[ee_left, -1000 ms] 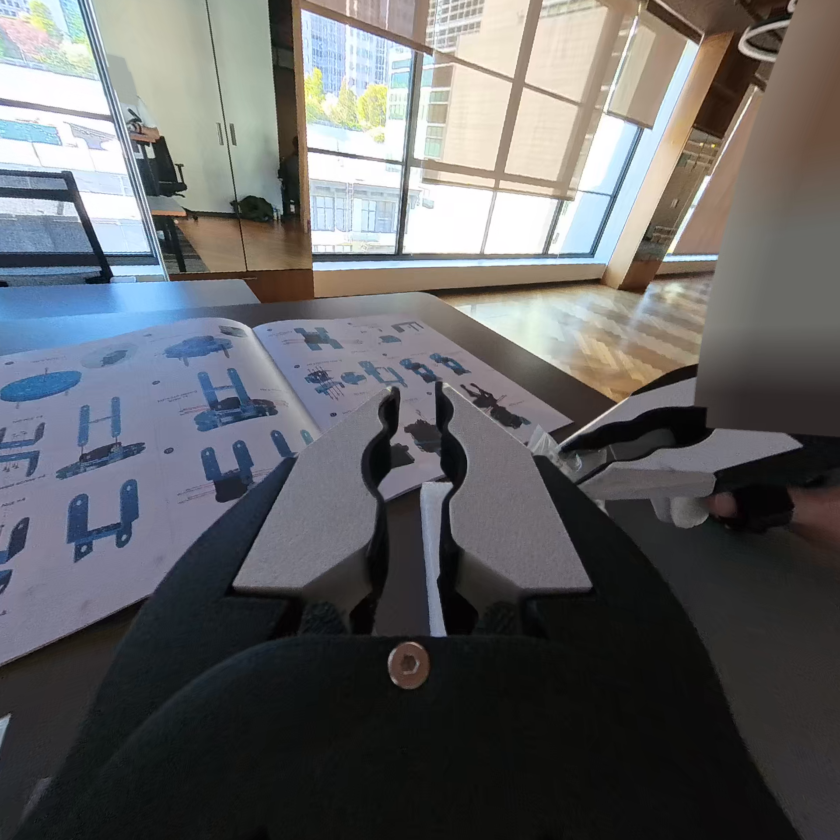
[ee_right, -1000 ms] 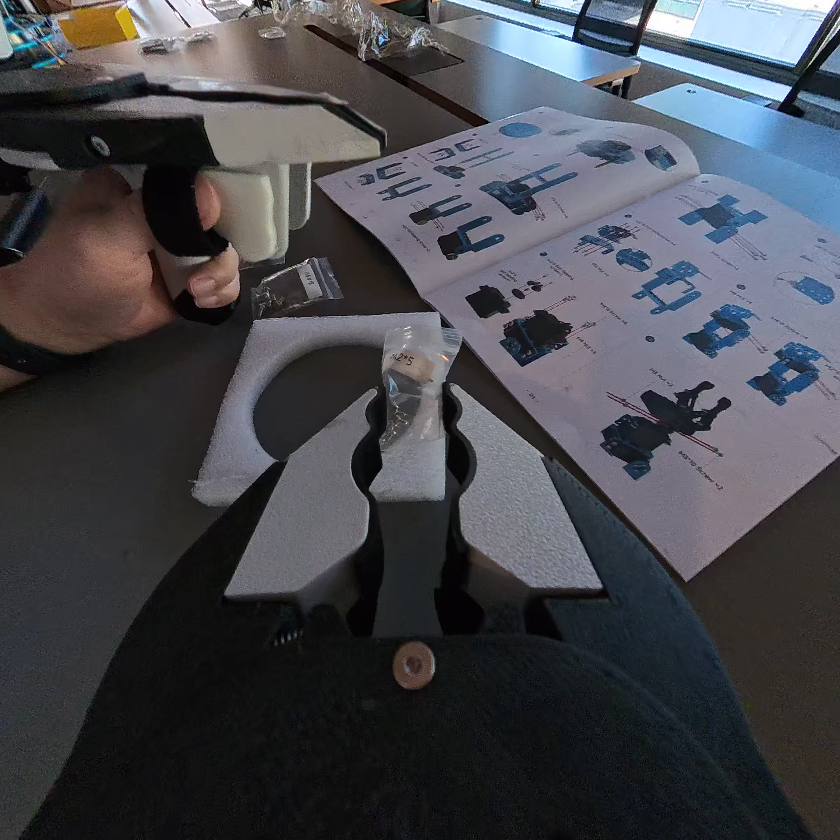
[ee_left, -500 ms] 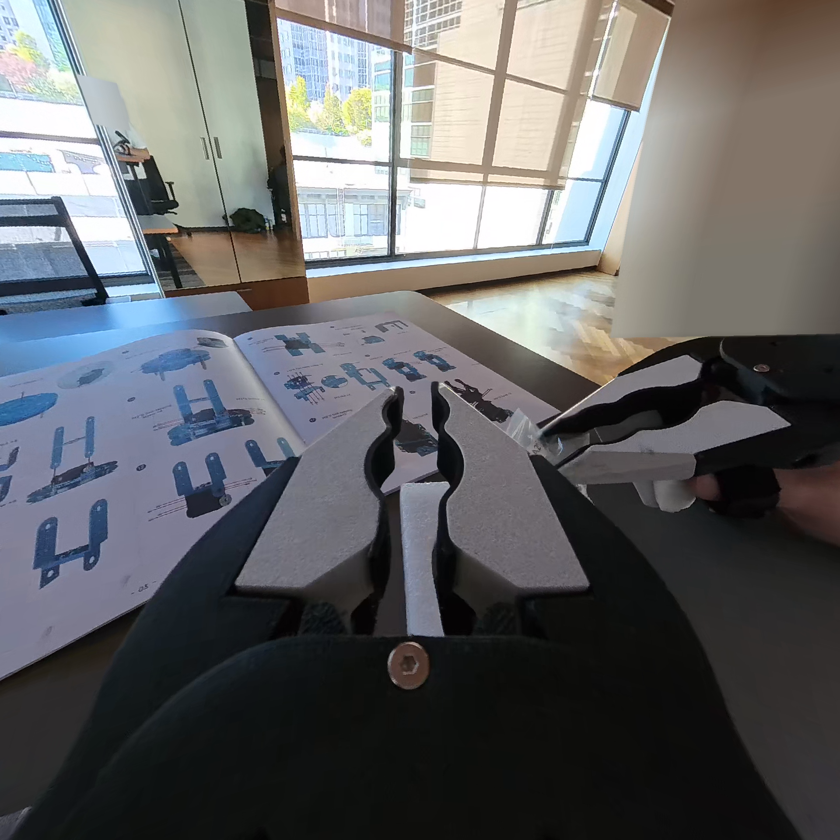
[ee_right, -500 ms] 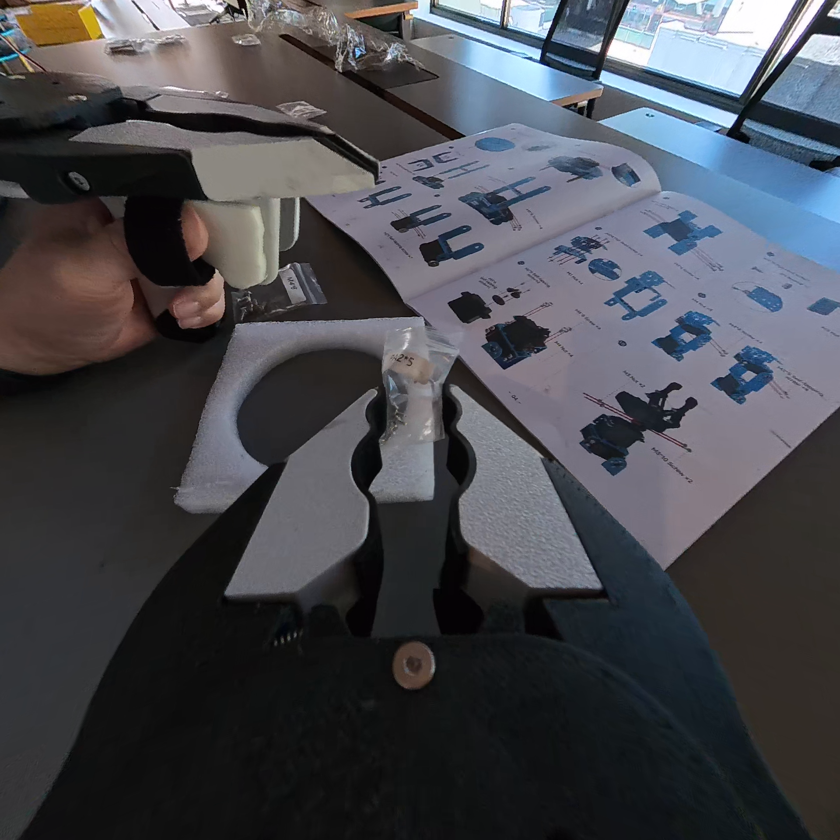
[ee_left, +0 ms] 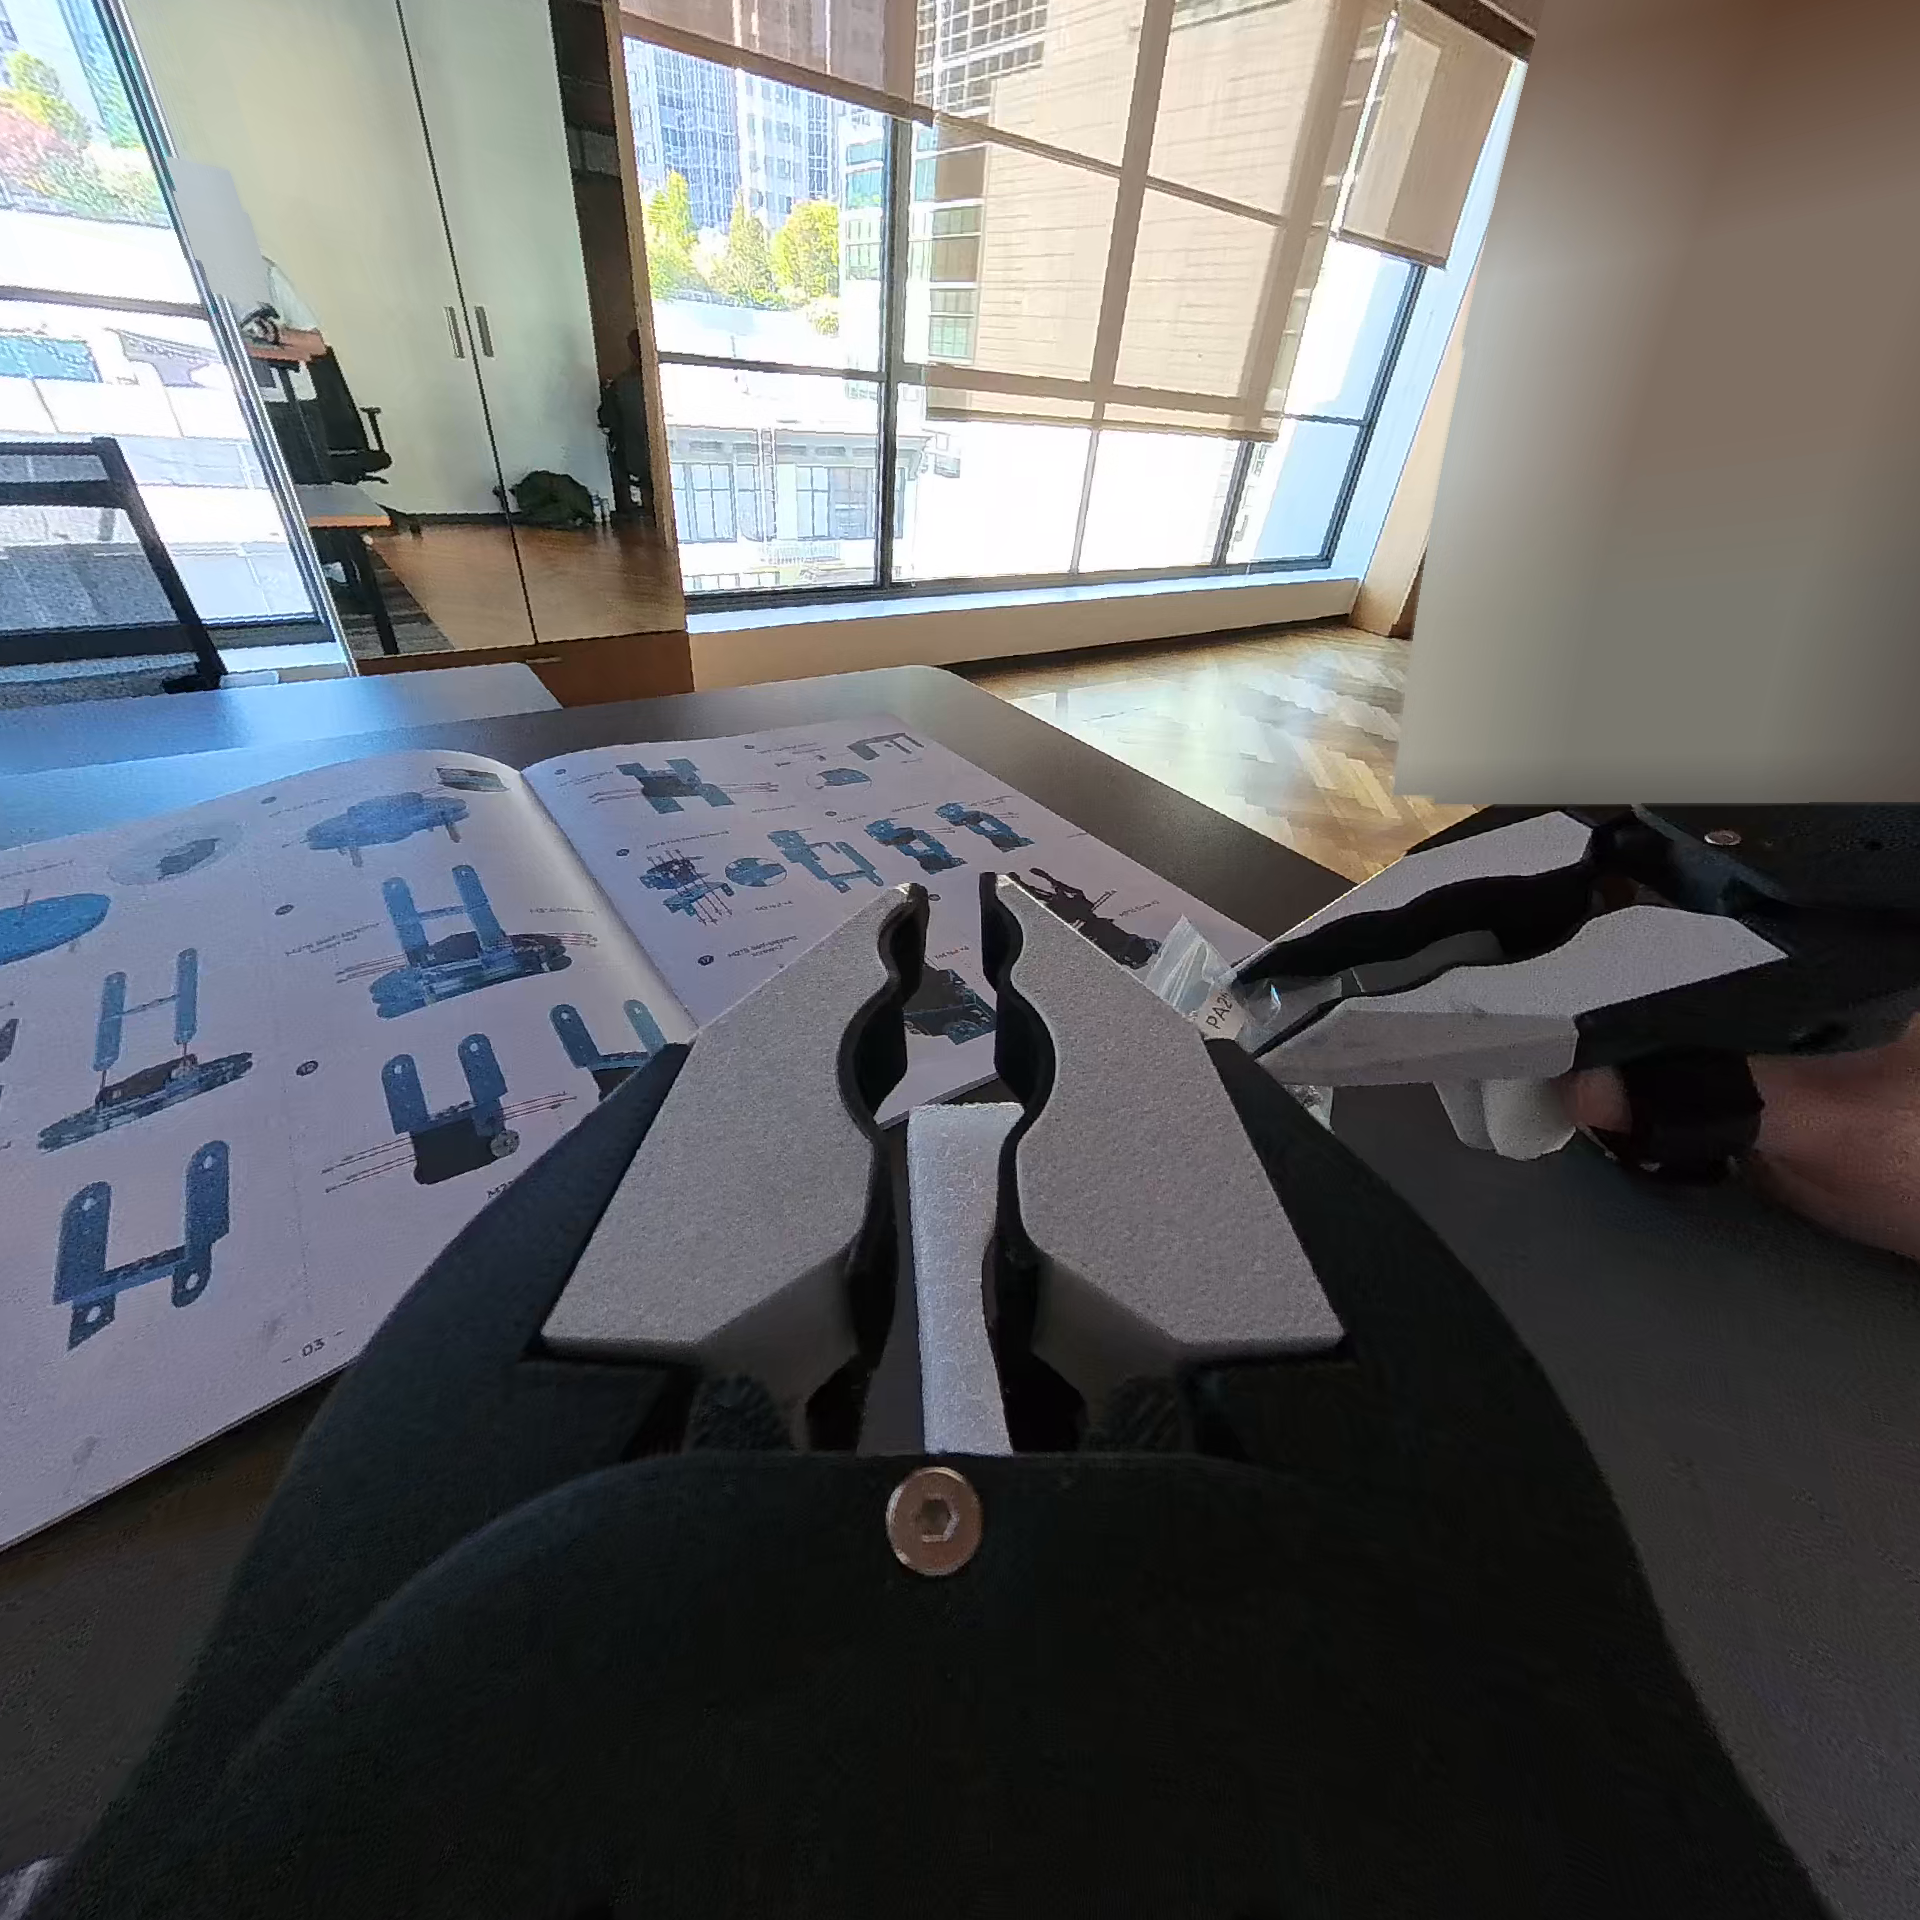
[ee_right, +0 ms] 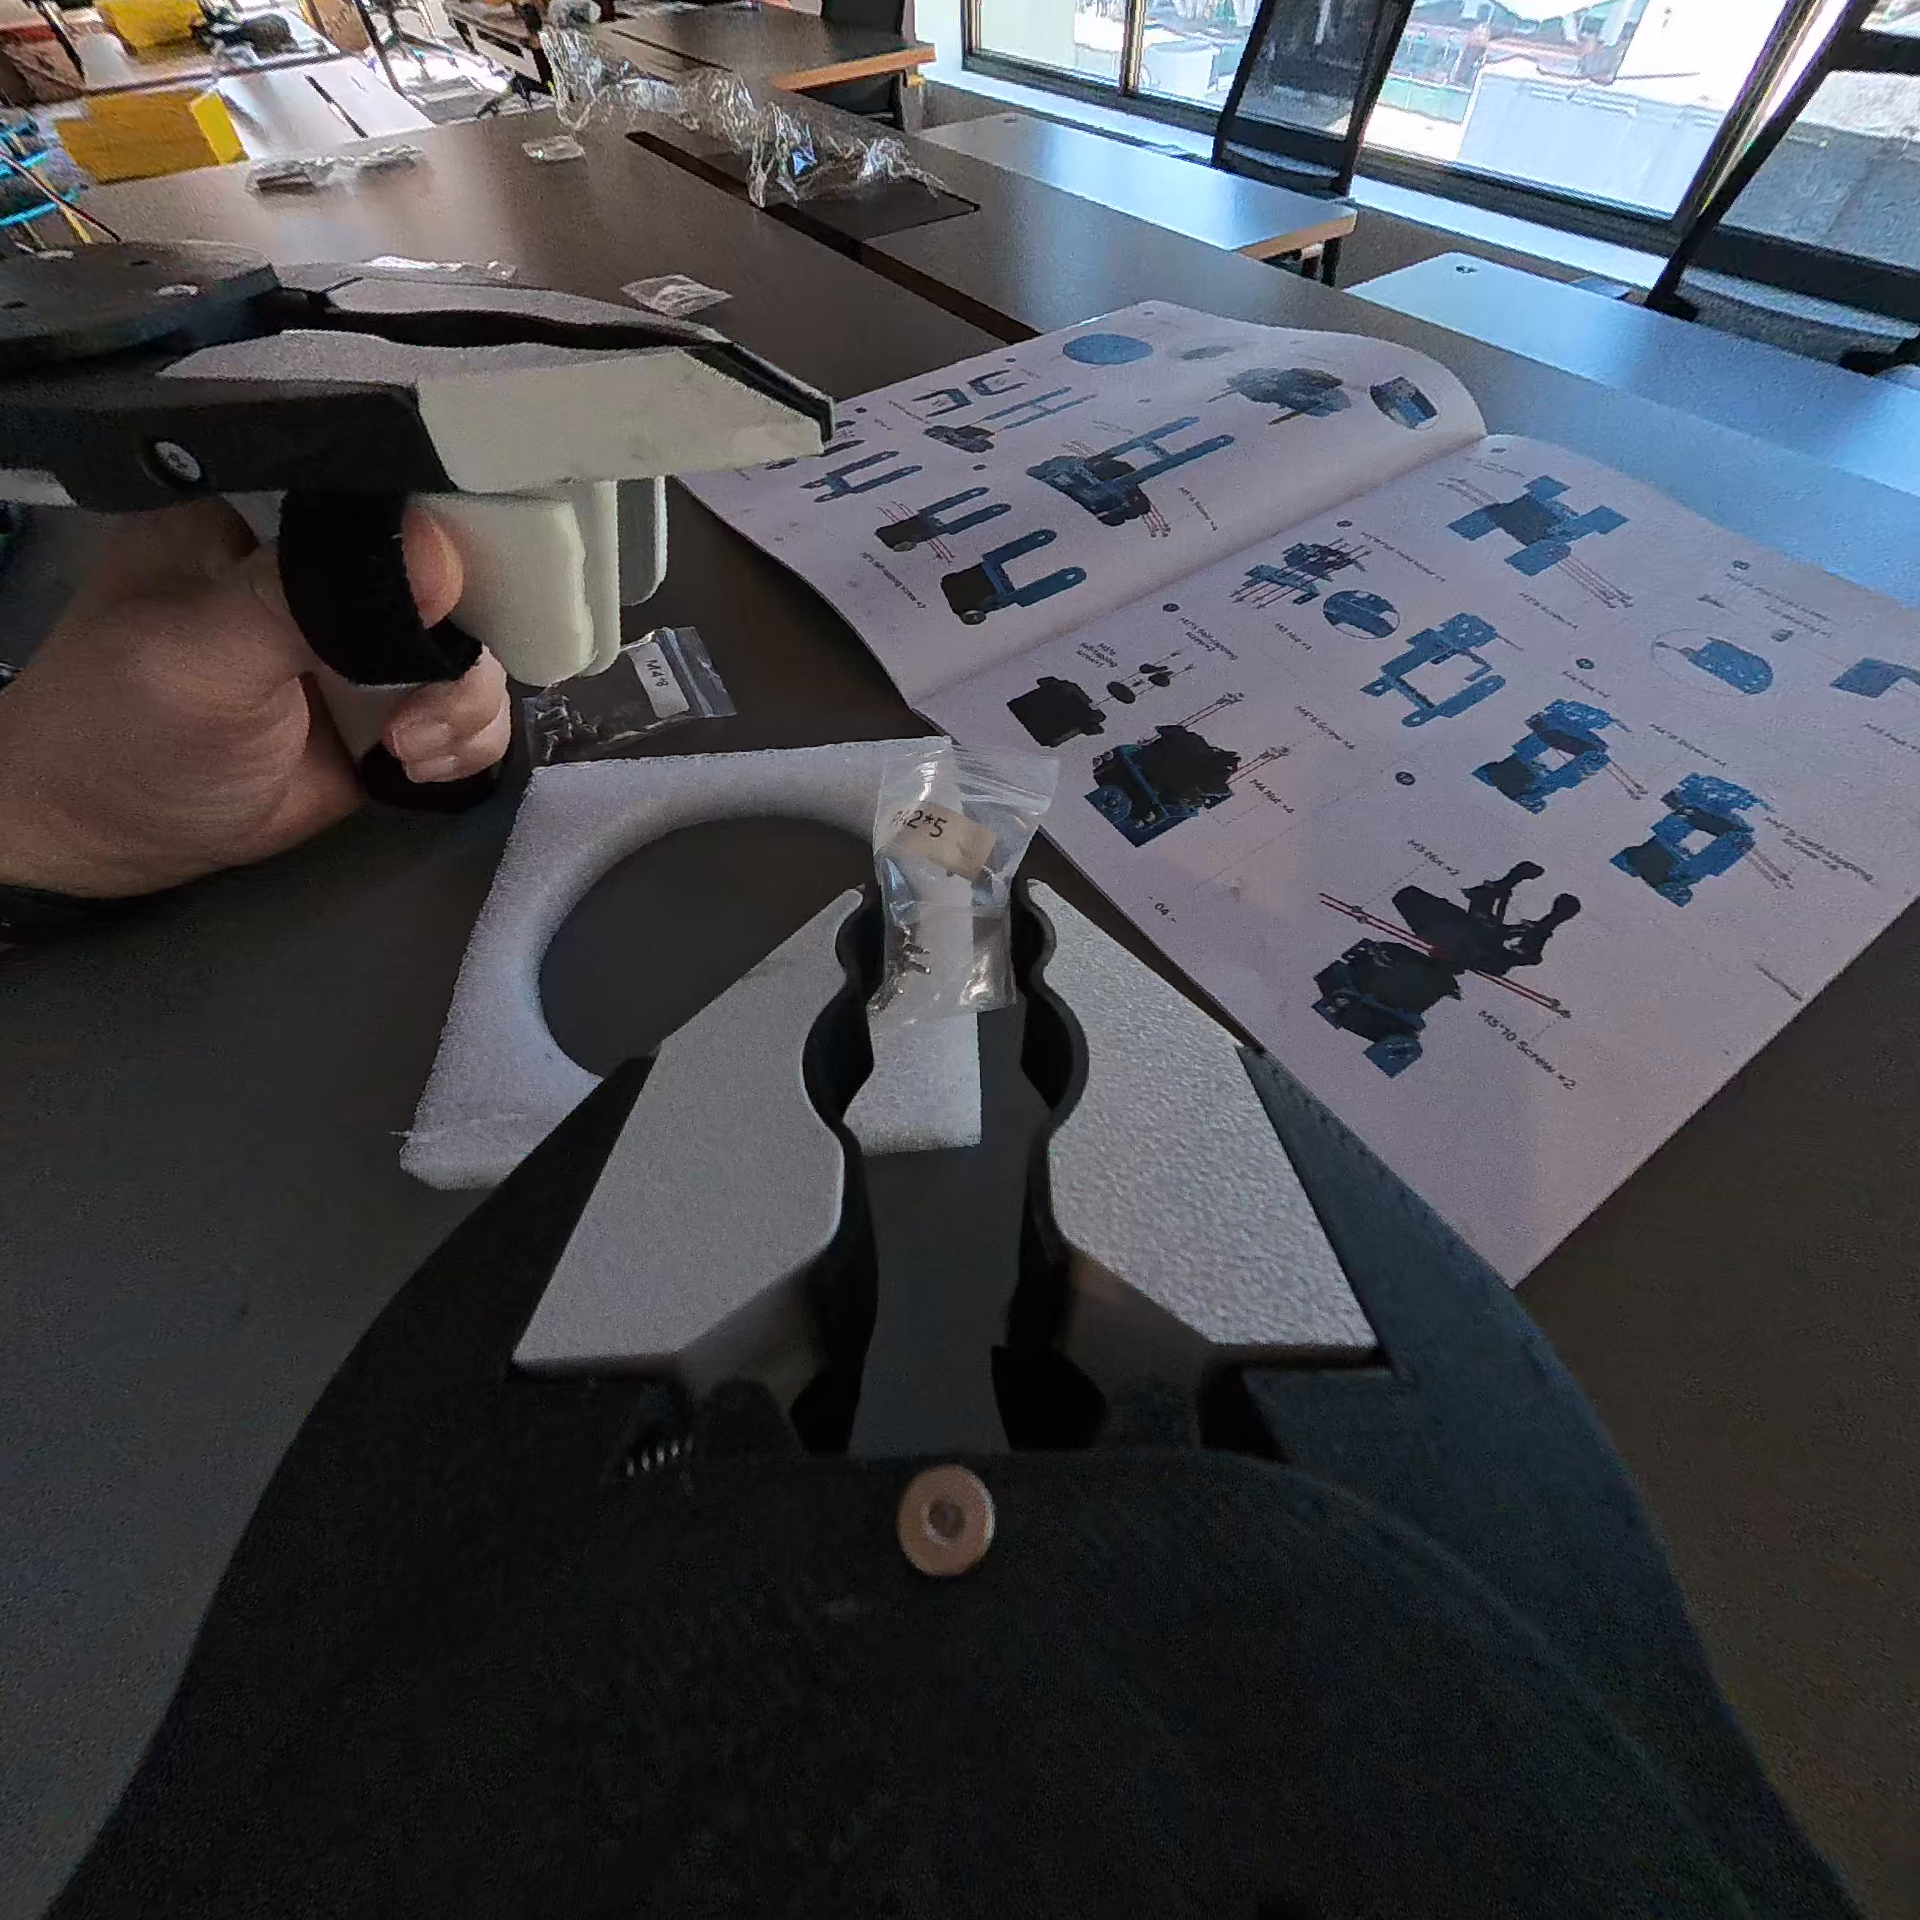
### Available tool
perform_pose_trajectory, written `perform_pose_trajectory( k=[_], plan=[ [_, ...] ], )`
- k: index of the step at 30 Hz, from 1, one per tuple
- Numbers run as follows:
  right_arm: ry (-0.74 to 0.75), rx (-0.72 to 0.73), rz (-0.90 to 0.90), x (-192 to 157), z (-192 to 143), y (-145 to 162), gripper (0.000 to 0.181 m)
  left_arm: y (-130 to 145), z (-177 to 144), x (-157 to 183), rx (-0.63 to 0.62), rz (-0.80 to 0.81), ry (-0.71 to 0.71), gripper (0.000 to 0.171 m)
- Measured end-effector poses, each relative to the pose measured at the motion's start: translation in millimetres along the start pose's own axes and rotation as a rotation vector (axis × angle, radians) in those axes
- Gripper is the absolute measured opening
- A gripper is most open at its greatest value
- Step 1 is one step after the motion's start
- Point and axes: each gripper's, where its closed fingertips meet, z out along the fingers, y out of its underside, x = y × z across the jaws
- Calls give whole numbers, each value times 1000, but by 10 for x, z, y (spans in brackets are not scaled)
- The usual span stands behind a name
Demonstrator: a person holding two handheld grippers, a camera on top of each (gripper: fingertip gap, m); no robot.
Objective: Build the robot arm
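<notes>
My right gripper (ee_right: 940,899) is shut on a small clear bag of screws (ee_right: 940,862) and holds it above a white foam piece with a round cut-out (ee_right: 582,831) on the dark table (ee_right: 208,1143). The left wrist view shows it too (ee_left: 1242,997), bag (ee_left: 1195,961) at its tip. My left gripper (ee_left: 951,891) is shut and empty, held above the table near the open instruction booklet (ee_left: 312,987). In the right wrist view it hovers (ee_right: 810,416) left of the booklet (ee_right: 1351,675). A second bag of screws (ee_right: 623,696) lies below it.
A person's hand (ee_right: 156,727) holds the left gripper. Crumpled plastic wrap (ee_right: 748,114), small bags and a yellow box (ee_right: 145,135) lie at the table's far end. A chair (ee_right: 1299,94) and windows stand beyond. The foam shows under my left gripper (ee_left: 961,1247). Left tips to right tips: about 9 cm.
The right gripper, still holding the bag, has risen and come closer to the left gripper. The left gripper has shifted a little toward the booklet. Both stay shut.
</notes>
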Motion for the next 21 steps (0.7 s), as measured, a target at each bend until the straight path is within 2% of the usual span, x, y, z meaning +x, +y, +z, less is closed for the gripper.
perform_pose_trajectory(
  k=[7, 14, 21],
  plan=[
    [-20, -7, 11, -10, 10, 6, 24, -27, -15, -22, 18, -2, -14, 8],
    [-95, -25, 63, -52, 25, 22, 24, -199, -114, -112, 118, 25, -75, 11],
    [-332, -259, 153, -389, 33, 191, 24, -250, -157, -149, 147, 34, -94, 10]
  ],
)
